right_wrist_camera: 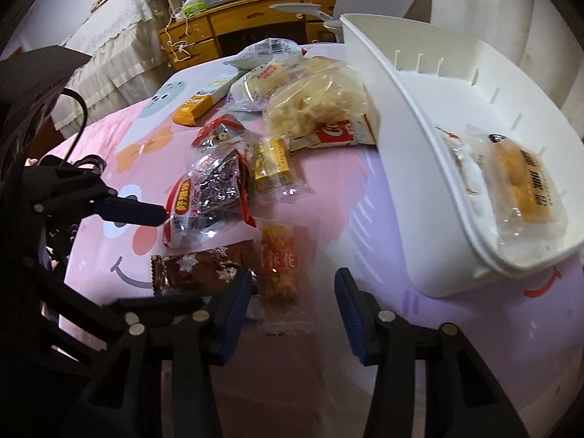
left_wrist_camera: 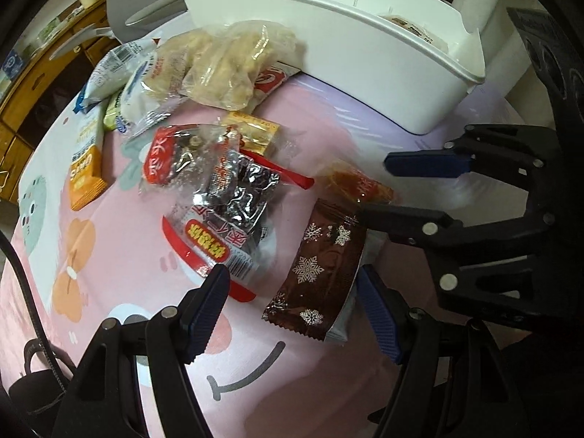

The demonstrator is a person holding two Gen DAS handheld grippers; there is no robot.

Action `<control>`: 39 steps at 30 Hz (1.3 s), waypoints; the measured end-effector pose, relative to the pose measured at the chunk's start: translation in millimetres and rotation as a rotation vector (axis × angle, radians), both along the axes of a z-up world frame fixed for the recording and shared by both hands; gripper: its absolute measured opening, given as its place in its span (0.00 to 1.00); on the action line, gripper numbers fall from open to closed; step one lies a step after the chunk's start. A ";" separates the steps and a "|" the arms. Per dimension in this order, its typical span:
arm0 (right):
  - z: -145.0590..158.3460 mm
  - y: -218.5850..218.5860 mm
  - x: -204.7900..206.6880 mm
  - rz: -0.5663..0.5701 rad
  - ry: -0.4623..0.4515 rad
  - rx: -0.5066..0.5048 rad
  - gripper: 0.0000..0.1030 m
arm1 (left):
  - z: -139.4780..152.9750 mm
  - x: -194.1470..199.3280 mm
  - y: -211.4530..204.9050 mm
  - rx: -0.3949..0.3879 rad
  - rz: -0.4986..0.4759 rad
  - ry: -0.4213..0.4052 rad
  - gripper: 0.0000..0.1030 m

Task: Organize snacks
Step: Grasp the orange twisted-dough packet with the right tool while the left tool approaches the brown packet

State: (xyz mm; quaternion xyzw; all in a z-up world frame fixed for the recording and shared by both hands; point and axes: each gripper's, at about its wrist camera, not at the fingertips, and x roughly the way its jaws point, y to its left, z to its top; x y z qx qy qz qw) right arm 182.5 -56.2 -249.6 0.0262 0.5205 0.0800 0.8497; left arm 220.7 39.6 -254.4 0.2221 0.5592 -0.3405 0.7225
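— Where are the claws right now?

— Both low over the counter with the pink cartoon-print cloth (left_wrist_camera: 120, 226). The left claw (left_wrist_camera: 292, 310) is released, jaws spread wide, and the brown snowflake-print wrapped snack (left_wrist_camera: 317, 270) lies between its blue pads, touching neither as far as I can see.

— And the right one?

— The right claw (right_wrist_camera: 292, 314) is spread open too, grasping nothing. The small clear packet with orange candy inside (right_wrist_camera: 279, 259) lies just ahead of its gap, beside the brown wrapper. From the left camera the right claw comes in from the side, one finger tip at the top edge of that brown wrapper.

— The rest of the snacks?

— Loose in a heap. A clear bag with red ends full of dark foil-wrapped pieces (left_wrist_camera: 219, 200) lies in the middle, a small golden-yellow packet (right_wrist_camera: 272, 162) just beyond it, then a big clear bag of pale puffed snacks (left_wrist_camera: 226, 69) resting against the white plastic bin (right_wrist_camera: 412, 168). An orange and white carton (left_wrist_camera: 85, 171) lies off to the far side.

— Anything in the bin?

— A clear-wrapped yellow cake (right_wrist_camera: 522, 186), with another white packet next to it.
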 end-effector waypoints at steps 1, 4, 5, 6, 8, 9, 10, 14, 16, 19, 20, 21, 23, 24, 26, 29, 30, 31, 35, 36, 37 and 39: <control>-1.4 1.9 0.5 0.008 0.000 -0.006 0.38 | -1.0 0.3 -0.9 -0.001 -0.003 0.000 0.69; -4.5 4.8 0.9 0.032 0.004 -0.012 0.26 | -3.4 2.1 -6.7 -0.003 -0.020 0.003 0.69; -5.8 5.1 1.0 0.035 0.009 -0.012 0.24 | -4.4 2.9 -8.6 -0.004 -0.022 0.007 0.69; -6.8 4.5 0.9 0.033 0.014 -0.012 0.22 | -5.2 2.8 -10.4 -0.007 -0.023 0.009 0.69; -6.7 2.2 -0.1 0.026 0.013 -0.012 0.21 | -6.1 2.3 -14.8 -0.011 -0.024 0.011 0.69; -6.7 0.3 -0.8 0.019 0.014 -0.012 0.21 | -6.4 2.3 -15.6 -0.013 -0.025 0.012 0.69; -6.5 -1.8 -1.6 0.012 0.015 -0.012 0.21 | -6.9 1.5 -17.8 -0.008 -0.027 0.010 0.68; -6.2 -12.3 -5.4 -0.024 0.020 -0.012 0.21 | -6.3 -3.2 -23.6 0.004 -0.032 -0.007 0.60; -6.1 -17.5 -6.8 -0.045 0.022 -0.012 0.21 | -6.6 -7.6 -26.2 0.006 -0.028 -0.003 0.51; -4.8 -23.7 -9.5 -0.066 0.022 -0.014 0.21 | -5.3 -3.0 -32.7 0.020 -0.003 0.006 0.43; -4.3 -25.0 -10.4 -0.071 0.021 -0.013 0.21 | -5.8 -3.7 -32.9 0.021 0.007 0.016 0.41; -3.7 -26.6 -11.8 -0.075 0.020 -0.012 0.21 | -6.4 -4.9 -33.0 0.022 0.016 0.027 0.40; -1.6 -28.9 -15.4 -0.082 0.015 -0.014 0.21 | -7.9 -9.6 -32.3 0.017 0.024 0.028 0.36; -0.3 -29.6 -17.1 -0.084 0.009 -0.016 0.21 | -7.4 -11.3 -32.9 0.018 0.025 0.025 0.36; 2.2 -31.1 -19.8 -0.085 0.003 -0.017 0.21 | -6.7 -14.7 -34.5 0.026 0.031 0.025 0.36; 6.8 -32.0 -25.1 -0.085 -0.008 -0.021 0.21 | -4.9 -19.7 -36.4 0.025 0.047 0.026 0.36; 8.0 -31.5 -26.7 -0.084 -0.014 -0.024 0.21 | -5.4 -20.5 -35.6 0.027 0.051 0.023 0.36; 9.5 -31.3 -28.6 -0.083 -0.019 -0.027 0.21 | -4.8 -23.6 -35.4 0.030 0.056 0.020 0.36; 16.6 -30.4 -41.9 -0.093 -0.038 -0.034 0.21 | 0.4 -42.6 -18.9 0.028 0.086 0.023 0.36; 17.7 -30.2 -44.3 -0.096 -0.040 -0.034 0.21 | 1.2 -48.8 -16.4 0.027 0.088 0.021 0.36; 19.6 -30.8 -48.2 -0.104 -0.042 -0.028 0.21 | 2.3 -53.5 -15.1 0.027 0.088 0.014 0.36; 22.8 -31.5 -54.6 -0.125 -0.047 -0.010 0.21 | 4.6 -61.0 -12.6 0.025 0.091 0.001 0.36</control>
